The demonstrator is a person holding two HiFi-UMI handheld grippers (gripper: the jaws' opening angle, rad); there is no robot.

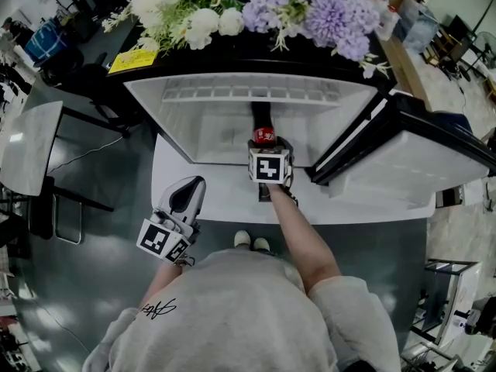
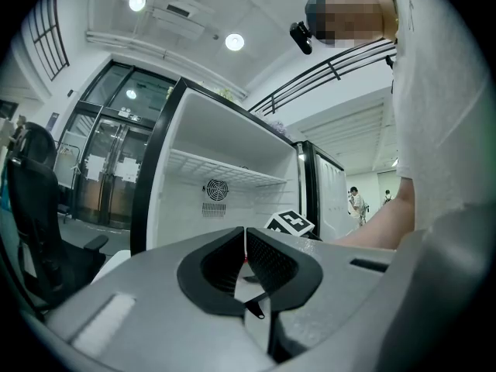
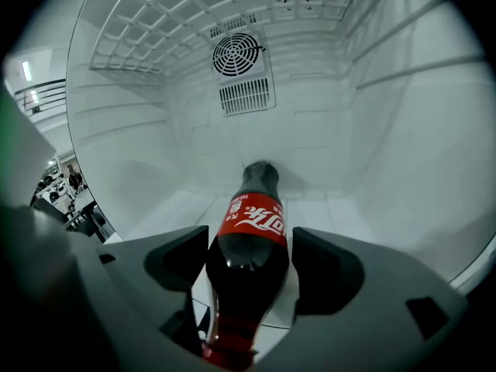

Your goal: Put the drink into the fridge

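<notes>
Dark plastic cola bottle with a red label (image 3: 252, 223) should, in our judgement, be lowered until it rests steady on the floor of the open white fridge (image 3: 155, 200) before the grip is eased, keeping clear of the wire shelf (image 3: 155, 29) above. We find it lengthwise between the jaws of the right gripper (image 3: 249, 260), which pinch its body from both sides, base pointing at the back wall. The left gripper (image 2: 246, 258) is pressed together, empty, outside the fridge.

Cola bottle (image 1: 262, 134) in right gripper (image 1: 265, 147), inside open fridge (image 1: 209, 122).
</notes>
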